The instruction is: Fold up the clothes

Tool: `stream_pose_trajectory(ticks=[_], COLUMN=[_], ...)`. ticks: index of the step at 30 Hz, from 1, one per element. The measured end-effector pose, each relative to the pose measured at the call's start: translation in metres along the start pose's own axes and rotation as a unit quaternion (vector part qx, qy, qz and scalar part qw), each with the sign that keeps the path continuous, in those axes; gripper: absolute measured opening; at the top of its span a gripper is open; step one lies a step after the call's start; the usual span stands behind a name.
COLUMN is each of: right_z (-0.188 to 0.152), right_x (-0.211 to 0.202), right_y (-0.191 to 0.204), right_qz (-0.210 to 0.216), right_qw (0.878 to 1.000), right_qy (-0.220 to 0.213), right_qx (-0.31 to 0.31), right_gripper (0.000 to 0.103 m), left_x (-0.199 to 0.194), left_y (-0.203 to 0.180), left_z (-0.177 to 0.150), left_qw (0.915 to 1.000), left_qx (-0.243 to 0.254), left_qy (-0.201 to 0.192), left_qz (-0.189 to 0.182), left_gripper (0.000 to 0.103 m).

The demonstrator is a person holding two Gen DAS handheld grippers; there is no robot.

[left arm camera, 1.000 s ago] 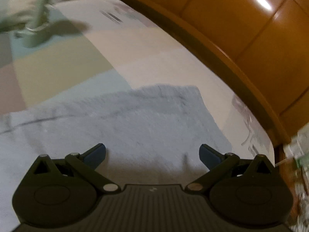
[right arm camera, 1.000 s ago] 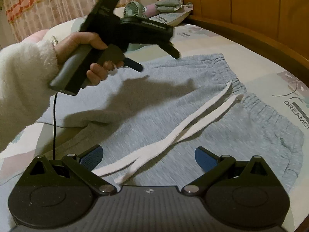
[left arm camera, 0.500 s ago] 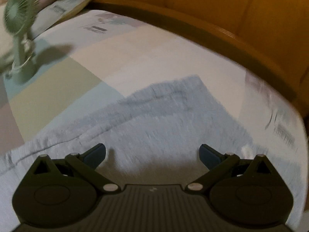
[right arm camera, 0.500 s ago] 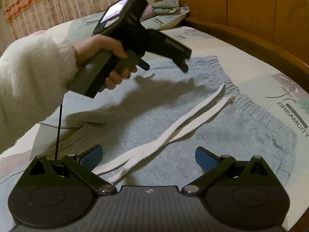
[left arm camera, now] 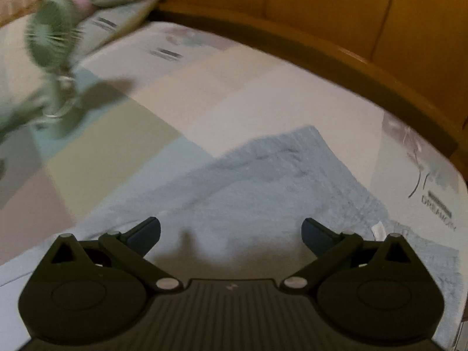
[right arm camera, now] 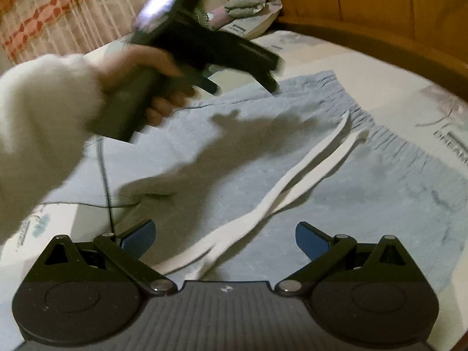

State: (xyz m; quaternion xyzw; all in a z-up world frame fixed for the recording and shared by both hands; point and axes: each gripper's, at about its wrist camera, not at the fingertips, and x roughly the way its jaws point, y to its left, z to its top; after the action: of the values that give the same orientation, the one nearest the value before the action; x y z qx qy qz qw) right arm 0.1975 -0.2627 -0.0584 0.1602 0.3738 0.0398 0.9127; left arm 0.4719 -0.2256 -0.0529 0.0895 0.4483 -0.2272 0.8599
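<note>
Grey sweatpants [right arm camera: 292, 158] lie flat on the patchwork bedsheet [left arm camera: 181, 108], waistband toward the wooden headboard [left arm camera: 321, 14], with the white drawstring [right arm camera: 292, 181] trailing loose across the front. Both tools are unclenched and grasp nothing: the left gripper [left arm camera: 231, 231] hangs over the far corner of the waistband, the right gripper [right arm camera: 225, 237] over the near end of the drawstring. The likeliest slip, I judge, is the right pads closing on the drawstring alone, so that the cord pulls out while the cloth stays put (a pinch into the fabric itself would avoid that). A second risk is the left side taking only the top layer at the corner, which would leave a skewed fold. The small green fan [left arm camera: 54, 46] stands well apart, yet a wide sweep could knock it over. Against the picture a second ago, the left gripper has moved further toward the waistband corner, and its view now takes in more of the sheet's printed edge; the right view is nearly unchanged.
</note>
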Motion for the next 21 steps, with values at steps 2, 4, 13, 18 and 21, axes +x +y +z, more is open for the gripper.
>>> stream_pose_trajectory(ticks=[2,4,13,18,21], right_z=[0.0,0.0,-0.001,-0.001,-0.001], right_x=[0.004,0.007,0.014,0.011,0.016], right_y=[0.0,-0.001,-0.005,-0.012,-0.015], right_qz=[-0.007,-0.014,-0.033,-0.042,-0.036], right_qw=[1.0,1.0,0.999,0.999,0.999], right_qy=[0.001,-0.001,0.004,-0.002,0.007], right_qx=[0.007,0.012,0.016,0.027,0.038], right_gripper=[0.103,0.103,0.103,0.103,0.103], left_x=[-0.016,-0.027,-0.038,-0.037,-0.033], left_y=[0.017,0.036,0.101,0.114,0.116], left_z=[-0.005,-0.017,-0.102,-0.133,-0.144], left_qw=[0.9998,0.9991,0.9939,0.9924,0.9935], left_qx=[-0.005,-0.011,-0.055,-0.085,-0.071], left_qy=[-0.001,-0.001,-0.018,-0.04,-0.042], left_qz=[0.019,0.04,0.093,0.079,0.079], left_gripper=[0.102,0.102,0.102,0.102,0.102])
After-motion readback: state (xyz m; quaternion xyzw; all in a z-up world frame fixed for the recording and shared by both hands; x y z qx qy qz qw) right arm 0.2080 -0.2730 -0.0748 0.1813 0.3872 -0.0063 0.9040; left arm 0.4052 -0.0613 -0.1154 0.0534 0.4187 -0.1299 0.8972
